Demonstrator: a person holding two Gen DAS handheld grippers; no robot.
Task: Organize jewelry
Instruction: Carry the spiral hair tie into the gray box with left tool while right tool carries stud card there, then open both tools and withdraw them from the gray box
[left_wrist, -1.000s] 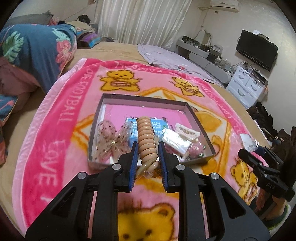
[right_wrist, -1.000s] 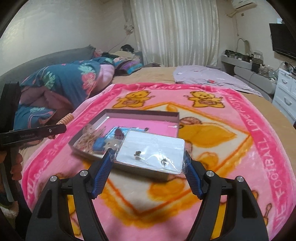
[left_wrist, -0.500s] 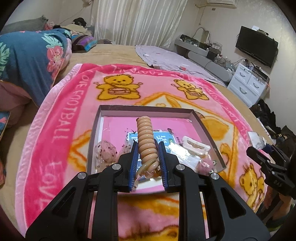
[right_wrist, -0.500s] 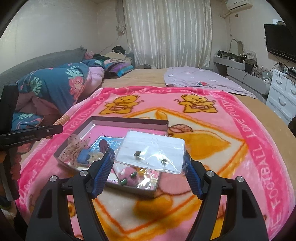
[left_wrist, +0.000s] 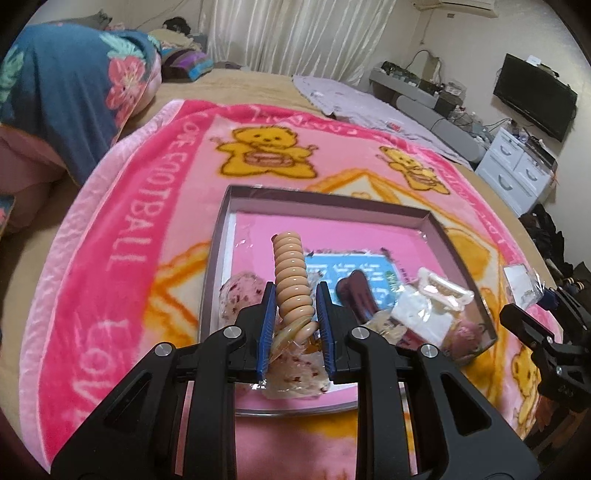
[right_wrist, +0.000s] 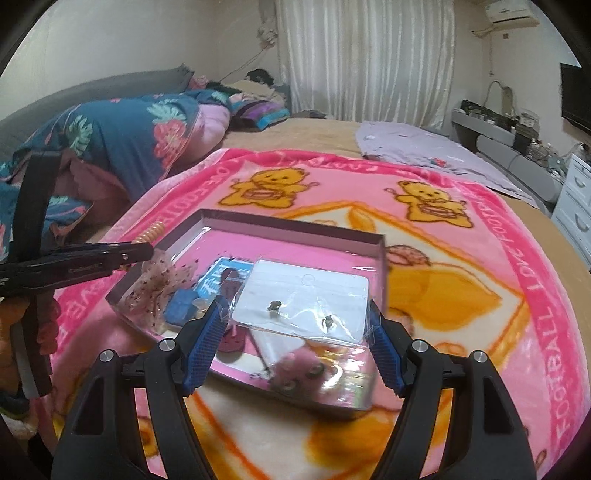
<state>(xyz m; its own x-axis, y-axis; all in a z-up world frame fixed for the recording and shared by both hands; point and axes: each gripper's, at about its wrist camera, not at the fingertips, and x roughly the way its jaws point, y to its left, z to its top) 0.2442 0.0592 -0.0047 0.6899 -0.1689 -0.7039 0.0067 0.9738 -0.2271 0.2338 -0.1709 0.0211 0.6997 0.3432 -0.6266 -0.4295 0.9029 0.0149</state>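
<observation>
The shallow tray lies on a pink bear-print blanket spread over the bed. Over the tray's near edge, the left gripper pinches one beige spiral hair tie, its coil standing up between the blue pads. Over the tray's near right corner, the right gripper clamps one clear-bagged earring card carrying two small studs (edges pressed by both pads). Inside the tray's near half sit a speckled bow, a blue card, a dark red clip and a white claw clip; its far half is bare pink floor. Blanket around the tray lies open.
</observation>
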